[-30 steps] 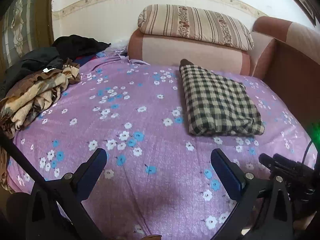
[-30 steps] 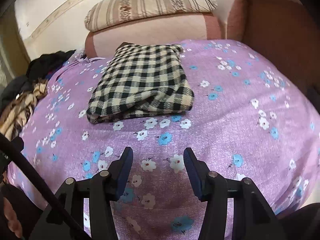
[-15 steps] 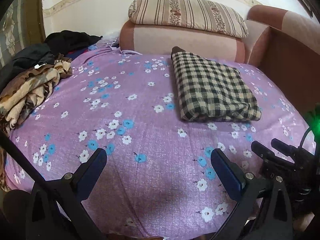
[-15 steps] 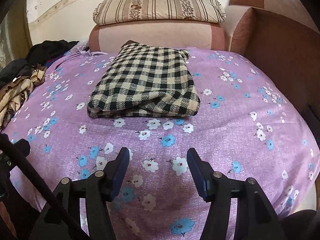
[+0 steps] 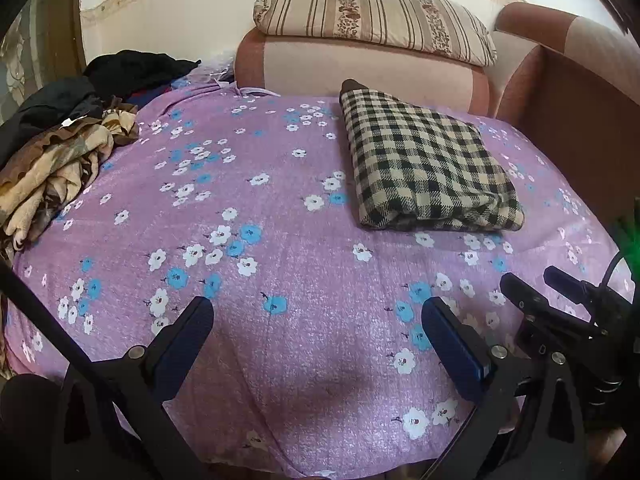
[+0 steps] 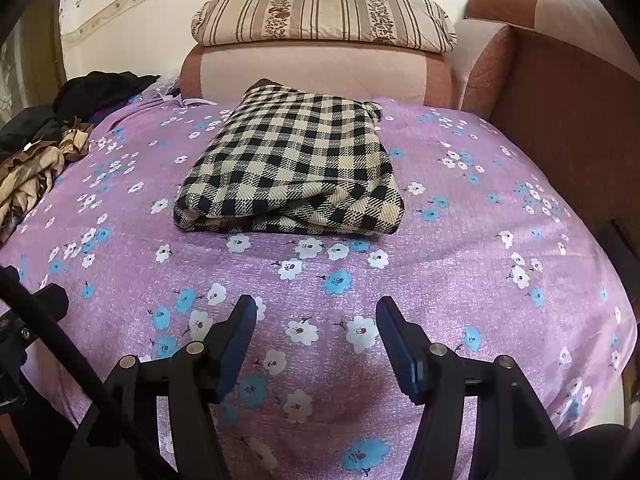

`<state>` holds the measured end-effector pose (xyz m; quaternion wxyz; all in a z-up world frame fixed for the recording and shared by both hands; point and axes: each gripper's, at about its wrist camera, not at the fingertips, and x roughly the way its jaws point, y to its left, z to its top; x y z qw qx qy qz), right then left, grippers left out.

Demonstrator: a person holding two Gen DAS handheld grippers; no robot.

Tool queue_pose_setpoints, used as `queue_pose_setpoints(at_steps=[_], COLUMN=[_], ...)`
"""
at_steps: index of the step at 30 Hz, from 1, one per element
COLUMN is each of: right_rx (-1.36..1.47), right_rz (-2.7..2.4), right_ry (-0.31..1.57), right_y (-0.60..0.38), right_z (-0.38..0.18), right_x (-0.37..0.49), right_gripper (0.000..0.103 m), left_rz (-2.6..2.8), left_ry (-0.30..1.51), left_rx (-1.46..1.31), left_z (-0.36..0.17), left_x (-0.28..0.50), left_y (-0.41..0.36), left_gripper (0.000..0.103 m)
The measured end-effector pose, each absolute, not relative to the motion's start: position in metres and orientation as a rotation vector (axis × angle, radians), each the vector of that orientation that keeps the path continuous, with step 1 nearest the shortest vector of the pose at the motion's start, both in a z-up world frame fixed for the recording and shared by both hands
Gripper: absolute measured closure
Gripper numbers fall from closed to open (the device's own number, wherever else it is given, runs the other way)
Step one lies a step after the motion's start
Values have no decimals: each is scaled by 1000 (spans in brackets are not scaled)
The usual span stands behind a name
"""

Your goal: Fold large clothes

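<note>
Checked garment, folded, ahead of right claw: soft, thick, limp; grasp near folded edge. Both claws released, empty, right having just widened; left claw.

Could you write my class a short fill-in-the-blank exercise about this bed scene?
1. The folded garment has a black-and-cream ____ pattern.
2. The striped pillow lies on top of the pink ____.
3. The pile of unfolded clothes lies at the ____ edge of the bed.
4. Both grippers, left and right, hold ____.

Missing words: checked; bolster; left; nothing
</note>
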<state>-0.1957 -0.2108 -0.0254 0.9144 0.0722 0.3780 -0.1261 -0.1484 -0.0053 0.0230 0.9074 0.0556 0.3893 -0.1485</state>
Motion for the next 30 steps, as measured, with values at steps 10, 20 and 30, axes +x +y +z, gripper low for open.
queue_pose_setpoints(at_steps=[10,20,30], right_rx=[151,155,153], right_rz=[-274,-284,-289], right_ry=[789,798,791], right_y=[-213,-214,-214], right_z=[-28,-30,-30], right_x=[-194,-194,-195], right_gripper=[36,34,34], left_rz=[-309,-316,-316], left_ry=[808,828,837], left_rx=[118,120,122], left_z=[21,17,14], left_x=[-150,-151,-151], left_y=[-7,-8,-9], left_gripper=[0,0,0])
